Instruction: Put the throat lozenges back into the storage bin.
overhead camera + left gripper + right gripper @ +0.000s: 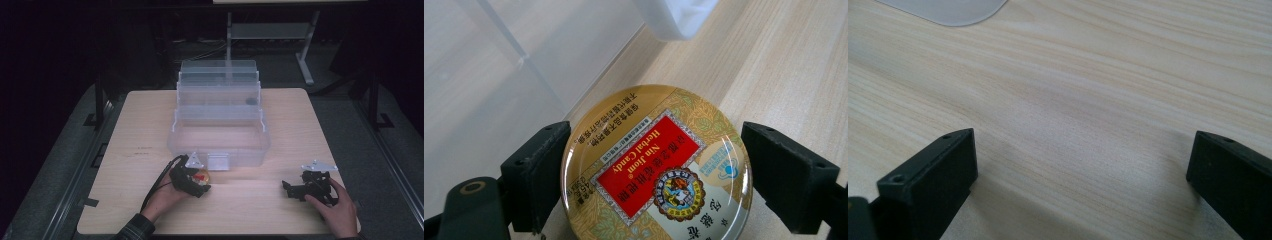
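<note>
Between left tool (651,175) jaws, candy tin (656,165).

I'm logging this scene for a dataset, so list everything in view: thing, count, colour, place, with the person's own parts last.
Table: one, light wood, centre of the high view.
Storage box: one, clear plastic with stepped tiers folded open, middle of the table; a small dark item lies in an upper tier, too small to identify.
Candy tin: one, round, gold with a red label, on the table just in front of the box.
Metal frame: one, grey, on the floor beyond the table.
Left tongs: one, black, around the tin; right side shows a slight gap.
Right tongs: one, black, open over bare table.
Hands: two, left, right.
</note>
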